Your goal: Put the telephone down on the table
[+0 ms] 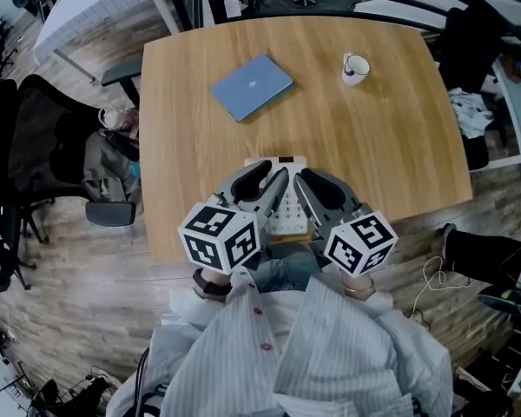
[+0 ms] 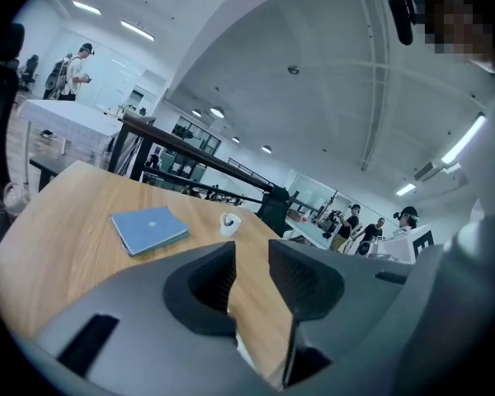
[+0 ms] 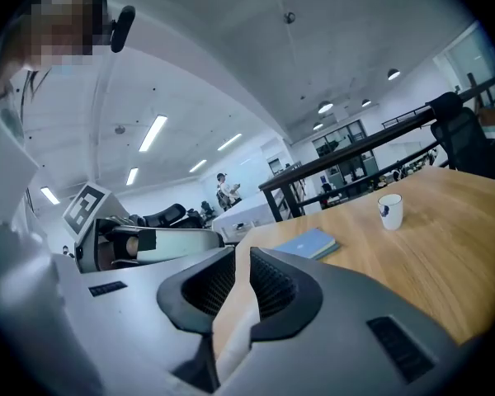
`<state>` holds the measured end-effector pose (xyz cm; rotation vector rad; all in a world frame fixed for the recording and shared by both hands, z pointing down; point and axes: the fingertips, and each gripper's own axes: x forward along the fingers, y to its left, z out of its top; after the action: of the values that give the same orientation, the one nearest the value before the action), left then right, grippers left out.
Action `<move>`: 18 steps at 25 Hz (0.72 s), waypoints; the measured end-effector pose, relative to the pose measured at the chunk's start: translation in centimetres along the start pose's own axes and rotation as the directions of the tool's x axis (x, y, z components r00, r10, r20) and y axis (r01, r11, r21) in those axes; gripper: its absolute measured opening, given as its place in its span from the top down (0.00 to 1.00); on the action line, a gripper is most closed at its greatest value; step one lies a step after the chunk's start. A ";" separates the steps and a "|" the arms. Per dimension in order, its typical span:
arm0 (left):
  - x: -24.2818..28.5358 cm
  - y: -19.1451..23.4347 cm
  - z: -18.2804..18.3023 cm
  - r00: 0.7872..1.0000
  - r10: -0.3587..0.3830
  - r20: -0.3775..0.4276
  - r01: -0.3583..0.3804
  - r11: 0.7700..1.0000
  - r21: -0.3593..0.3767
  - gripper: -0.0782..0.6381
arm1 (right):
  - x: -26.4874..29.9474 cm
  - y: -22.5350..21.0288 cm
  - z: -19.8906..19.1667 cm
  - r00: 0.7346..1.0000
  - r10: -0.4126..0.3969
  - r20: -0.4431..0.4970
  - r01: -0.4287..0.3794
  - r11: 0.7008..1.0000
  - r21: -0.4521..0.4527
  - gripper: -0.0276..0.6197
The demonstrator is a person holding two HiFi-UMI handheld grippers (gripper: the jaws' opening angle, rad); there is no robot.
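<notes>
Two grippers sit close together over the near edge of the table (image 1: pixel 391 146), and from here I read both as barely parted. In its own view the left gripper (image 2: pixel 252 264) has only a narrow slot between its ribbed pads. Bare wood shows through the slot, and nothing is clamped in it. The right gripper (image 3: pixel 241 275) is much the same, its jaws a thin gap apart, with a pale strip of the telephone (image 3: pixel 233 324) showing through the gap lower down. I cannot tell whether the pads touch it.

On the head view the left gripper (image 1: pixel 273 175) and right gripper (image 1: pixel 307 177) angle inward, tips near each other, marker cubes toward me. The telephone (image 1: pixel 288 218) lies flat on the tabletop between and partly under them, close to the near edge. It is white, with a grid of keys and a small dark strip at its far end. Farther up the table I see a blue notebook (image 1: pixel 252 86) and a white mug (image 1: pixel 355 68), well apart from the grippers.
</notes>
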<state>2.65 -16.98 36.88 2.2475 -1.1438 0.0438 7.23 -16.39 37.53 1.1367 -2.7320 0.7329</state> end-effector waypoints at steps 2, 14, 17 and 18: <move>0.0 -0.3 0.1 1.000 0.003 0.001 -0.003 1.000 0.023 0.75 | -0.2 0.1 0.4 1.000 0.011 0.014 -0.011 1.000 0.008 0.86; 0.4 -1.3 1.2 0.998 -0.055 0.002 0.055 0.998 0.024 0.88 | 0.2 1.0 2.5 0.998 0.055 0.035 -0.055 0.998 -0.012 0.90; 0.4 -1.3 1.3 0.998 -0.066 0.001 0.066 0.997 0.026 0.88 | 0.4 1.2 2.6 0.998 0.058 0.034 -0.057 0.998 -0.019 0.90; 0.4 -1.3 1.3 0.998 -0.064 -0.001 0.064 0.997 0.032 0.88 | 0.4 1.1 2.6 0.998 0.057 0.032 -0.056 0.998 -0.019 0.90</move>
<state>3.58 -17.41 35.35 2.3110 -1.0781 0.0361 6.39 -17.17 34.93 1.0814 -2.8021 0.7013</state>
